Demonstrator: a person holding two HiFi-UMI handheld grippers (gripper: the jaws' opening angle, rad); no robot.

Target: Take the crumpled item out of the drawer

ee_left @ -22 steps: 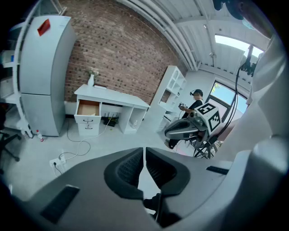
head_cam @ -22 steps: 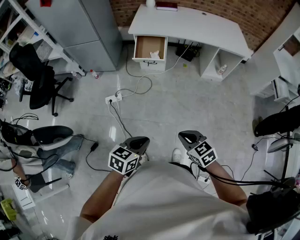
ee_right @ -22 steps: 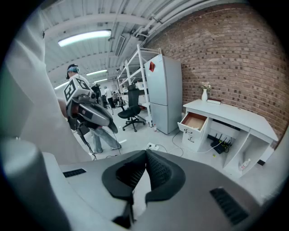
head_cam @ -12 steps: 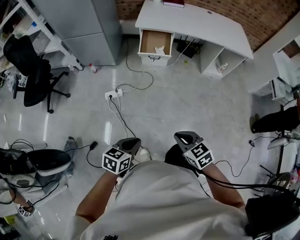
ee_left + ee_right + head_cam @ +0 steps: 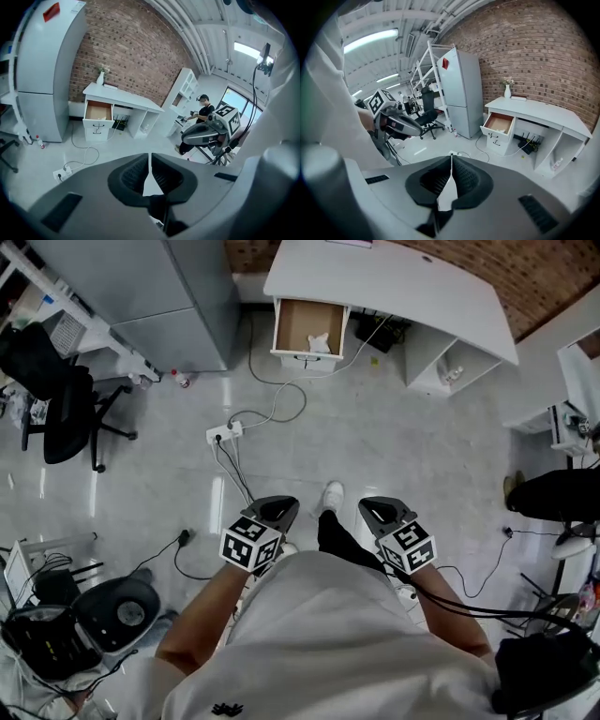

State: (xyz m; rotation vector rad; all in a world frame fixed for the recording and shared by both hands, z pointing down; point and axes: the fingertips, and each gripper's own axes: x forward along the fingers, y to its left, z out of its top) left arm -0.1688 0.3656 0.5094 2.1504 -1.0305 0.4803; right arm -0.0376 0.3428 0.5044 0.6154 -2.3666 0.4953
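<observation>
The white desk's (image 5: 394, 282) drawer (image 5: 309, 329) stands open far ahead across the floor, with the white crumpled item (image 5: 320, 341) lying at its right side. My left gripper (image 5: 272, 514) and right gripper (image 5: 380, 512) are held low in front of my body, well short of the desk. Both are shut with nothing between the pads. In the left gripper view the closed tips (image 5: 150, 154) point toward the floor before the drawer (image 5: 99, 111). The right gripper view shows its closed tips (image 5: 451, 157) and the drawer (image 5: 499, 123) beyond.
A power strip (image 5: 225, 436) with trailing cables lies on the floor between me and the desk. A grey cabinet (image 5: 159, 296) stands left of the drawer, a black office chair (image 5: 52, 390) further left. Another chair (image 5: 117, 610) is at my lower left. My shoe (image 5: 332, 495) steps forward.
I have walked forward: the chair at lower left slid down and back in the head view, and a foot now shows between the grippers. Both grippers stay shut.
</observation>
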